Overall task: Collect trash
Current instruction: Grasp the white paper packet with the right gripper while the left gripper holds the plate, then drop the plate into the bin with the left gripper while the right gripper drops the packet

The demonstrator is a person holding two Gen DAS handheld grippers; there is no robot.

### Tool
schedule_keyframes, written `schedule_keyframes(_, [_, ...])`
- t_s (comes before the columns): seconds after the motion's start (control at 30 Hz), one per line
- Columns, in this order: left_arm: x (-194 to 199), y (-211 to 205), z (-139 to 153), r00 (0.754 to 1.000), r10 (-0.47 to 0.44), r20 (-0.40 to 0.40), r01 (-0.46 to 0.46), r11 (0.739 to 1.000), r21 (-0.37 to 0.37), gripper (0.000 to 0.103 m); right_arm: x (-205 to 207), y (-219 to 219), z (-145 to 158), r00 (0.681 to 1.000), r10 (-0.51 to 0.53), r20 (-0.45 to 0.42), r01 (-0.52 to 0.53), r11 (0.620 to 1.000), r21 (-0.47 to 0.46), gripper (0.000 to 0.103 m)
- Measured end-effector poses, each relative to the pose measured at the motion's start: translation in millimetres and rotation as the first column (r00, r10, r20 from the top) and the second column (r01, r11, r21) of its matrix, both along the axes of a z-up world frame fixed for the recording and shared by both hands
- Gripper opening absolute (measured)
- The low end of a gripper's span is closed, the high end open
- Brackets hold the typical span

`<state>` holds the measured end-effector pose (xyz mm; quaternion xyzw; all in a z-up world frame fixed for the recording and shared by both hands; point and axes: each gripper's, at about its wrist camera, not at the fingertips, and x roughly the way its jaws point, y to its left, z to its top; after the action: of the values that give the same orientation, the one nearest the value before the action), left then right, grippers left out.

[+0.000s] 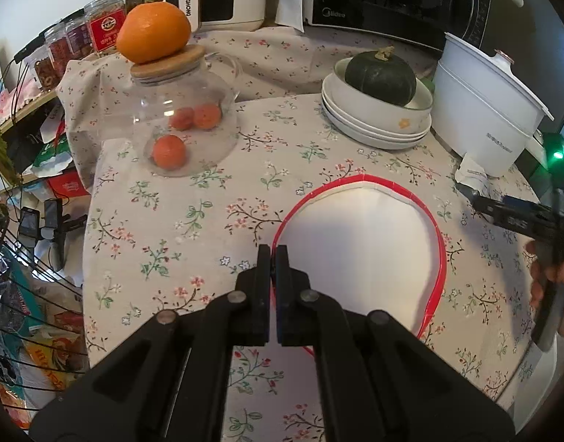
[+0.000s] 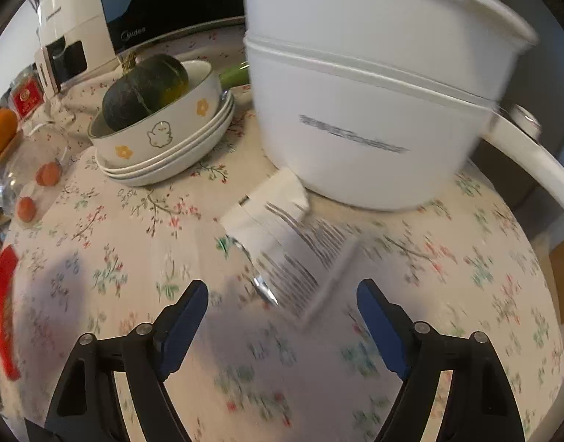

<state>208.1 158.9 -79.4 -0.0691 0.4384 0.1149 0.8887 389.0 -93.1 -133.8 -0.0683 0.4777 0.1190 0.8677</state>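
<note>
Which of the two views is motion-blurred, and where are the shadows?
Left wrist view: sharp, the shut left tool shadowing the red-rimmed bag. Right wrist view: smeared, worst on the printed paper and tablecloth; soft shadow under the open right tool.

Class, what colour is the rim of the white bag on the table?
Red, clearest in the left wrist view: the bag's rim.

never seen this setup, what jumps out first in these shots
A bright orange sits on the wooden lid of a glass teapot at far left. At the near edge, the shut left gripper pinches the red rim of a white bag. The open right gripper hovers over a crumpled receipt beside the white pot.
</note>
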Motion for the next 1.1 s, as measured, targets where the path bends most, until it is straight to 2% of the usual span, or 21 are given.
schedule_keyframes(0.07, [1.1, -0.5, -1.2, 1.000, -0.003, -0.006, 0.003, 1.000, 0.008, 0.002, 8.0, 6.6, -6.7, 1.000, 0.004, -0.007, -0.004, 1.000, -0.020, 0.074])
schedule_keyframes(0.13, [0.1, -3.0, -2.6, 1.000, -0.006, -0.013, 0.006, 1.000, 0.011, 0.002, 15.3, 10.9, -14.8, 1.000, -0.003, -0.017, 0.003, 0.999, -0.038, 0.064])
schedule_keyframes(0.17, [0.4, -4.5, -4.0, 1.000, -0.010, -0.019, 0.010, 1.000, 0.013, 0.002, 16.7, 11.3, -15.4, 1.000, -0.007, -0.007, 0.007, 0.999, -0.034, 0.064])
schedule_keyframes(0.3, [-1.1, -8.6, -5.1, 1.000, -0.018, -0.022, 0.019, 0.999, 0.029, 0.003, 22.2, 11.8, -14.9, 1.000, -0.013, -0.006, 0.013, 1.000, -0.009, 0.044])
schedule_keyframes(0.37, [-1.4, -8.4, -4.9, 1.000, -0.015, -0.024, 0.016, 0.999, 0.034, 0.003, 22.7, 12.4, -14.0, 1.000, -0.017, -0.008, 0.017, 1.000, -0.025, 0.039])
schedule_keyframes(0.4, [-2.0, -7.6, -4.6, 1.000, -0.007, -0.026, 0.007, 1.000, 0.027, 0.002, 21.1, 12.2, -13.2, 1.000, -0.023, -0.010, 0.022, 0.999, -0.037, 0.033])
schedule_keyframes(0.43, [-2.7, -7.1, -4.1, 1.000, 0.000, -0.027, 0.001, 1.000, 0.016, 0.003, 20.3, 10.9, -12.2, 1.000, -0.027, -0.015, 0.027, 0.999, -0.041, 0.020])
schedule_keyframes(0.5, [-5.1, -8.5, -0.5, 1.000, 0.010, -0.024, -0.010, 1.000, -0.005, 0.003, 14.5, 4.9, -9.5, 0.999, -0.041, -0.033, 0.040, 0.998, -0.038, 0.010])
schedule_keyframes(0.83, [-31.7, -43.8, 37.1, 0.998, -0.046, 0.051, 0.047, 0.998, -0.036, 0.002, -60.9, -48.2, 40.5, 0.999, -0.015, -0.036, 0.015, 1.000, 0.012, 0.010])
schedule_keyframes(0.97, [-52.0, -67.9, 51.7, 0.992, -0.094, 0.081, 0.096, 0.995, -0.016, 0.003, -103.2, -66.8, 62.7, 1.000, 0.006, -0.010, -0.007, 1.000, -0.002, 0.010])
schedule_keyframes(1.1, [-70.5, -83.7, 59.5, 0.987, -0.131, 0.098, 0.135, 0.990, -0.038, 0.003, -148.9, -94.5, 72.5, 1.000, 0.008, -0.016, -0.008, 1.000, 0.002, 0.010])
